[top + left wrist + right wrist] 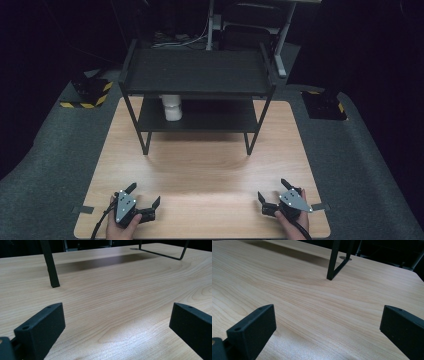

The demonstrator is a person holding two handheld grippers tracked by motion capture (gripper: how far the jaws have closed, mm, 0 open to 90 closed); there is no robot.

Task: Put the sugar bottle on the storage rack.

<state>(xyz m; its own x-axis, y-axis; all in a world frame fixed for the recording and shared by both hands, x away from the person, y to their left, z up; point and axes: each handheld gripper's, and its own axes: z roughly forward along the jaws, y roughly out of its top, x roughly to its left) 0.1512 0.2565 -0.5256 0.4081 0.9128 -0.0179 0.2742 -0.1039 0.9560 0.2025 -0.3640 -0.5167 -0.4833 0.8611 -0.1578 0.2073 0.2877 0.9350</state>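
**Both grippers parked, shelf at the back**

Wooden table (200, 170) takes up most of the high view. Black two-tier rack (197, 75) stands at the far end, w/ a white cup-like thing (172, 107) on its lower shelf (upper tier bare). Left gripper (145, 196) and right gripper (272, 190) sit near the front edge, well apart, jaws spread wide, nothing btw them.

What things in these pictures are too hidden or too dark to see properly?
- White object on the lower shelf, high view: the top shelf covers its upper part, so what it is stays unclear.
- Room behind the rack, high view: too dark to make out.
- Rack leg, left gripper view: cut off by the top edge.
- Rack leg, right gripper view: cut off by the top edge too.
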